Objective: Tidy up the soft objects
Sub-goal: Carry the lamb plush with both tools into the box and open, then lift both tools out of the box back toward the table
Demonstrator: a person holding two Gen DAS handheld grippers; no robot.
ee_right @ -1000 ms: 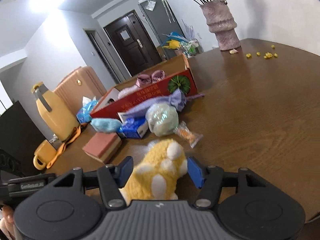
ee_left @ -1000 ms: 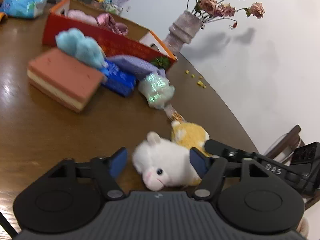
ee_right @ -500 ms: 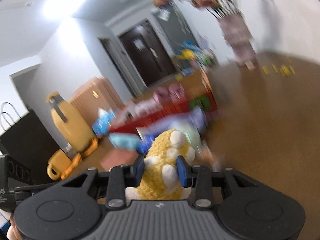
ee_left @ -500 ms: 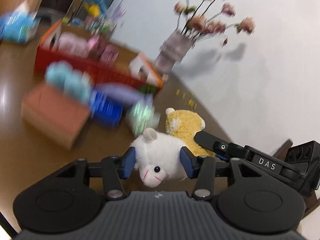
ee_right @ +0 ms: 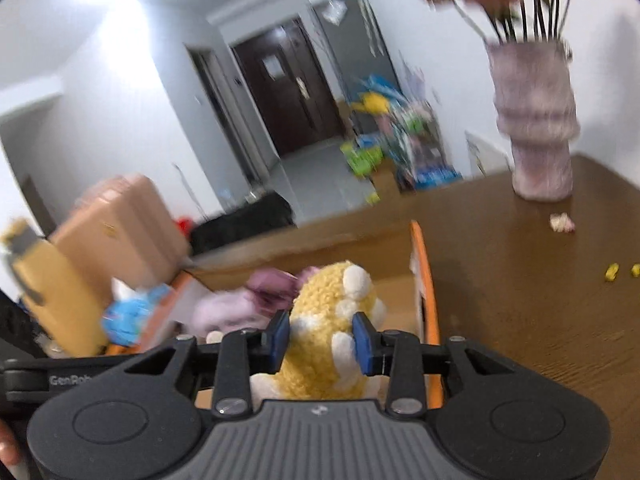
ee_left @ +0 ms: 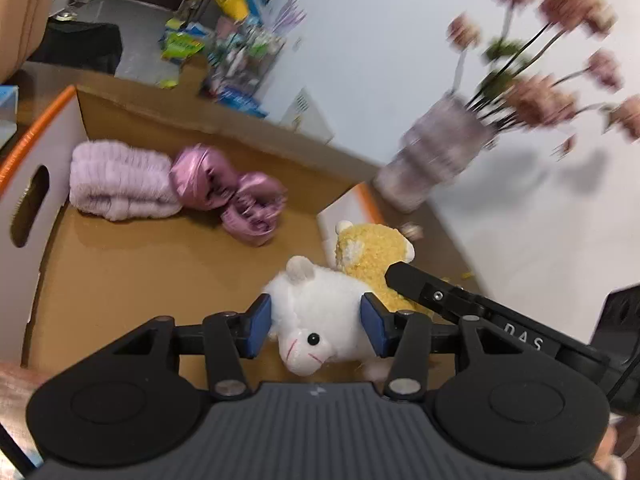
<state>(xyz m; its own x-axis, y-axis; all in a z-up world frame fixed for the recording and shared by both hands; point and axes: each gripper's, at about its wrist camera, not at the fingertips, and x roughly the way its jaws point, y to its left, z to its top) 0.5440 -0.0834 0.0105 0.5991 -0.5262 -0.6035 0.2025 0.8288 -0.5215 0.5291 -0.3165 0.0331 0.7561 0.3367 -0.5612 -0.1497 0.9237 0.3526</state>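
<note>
Left wrist view: left gripper point(ee_left: 316, 323) clamped on small white plush lamb w/ pink snout point(ee_left: 320, 320); blue pads of the fingers point(ee_left: 260, 324) press both sides of its body, head pokes fwd-down btw them. Lamb hangs over the open brown cardboard box w/ orange rim point(ee_left: 120, 256). Inside box, far left: folded fuzzy lilac cloth point(ee_left: 120, 184), touching it a shiny mauve satin scrunchie bundle point(ee_left: 236, 196).

Just right of lamb, yellow knit plush toy w/ white paws point(ee_left: 372, 256), held by right gripper point(ee_right: 320, 338). Right wrist view: its fingers point(ee_right: 362, 344) pinch the yellow toy mid-body, narrow gap, toy above box's right end near the rim. Blurry pinkish ribbed vase w/ dried roses point(ee_right: 534, 128) stands on brown wooden desk point(ee_right: 520, 288), well beyond box.
</note>
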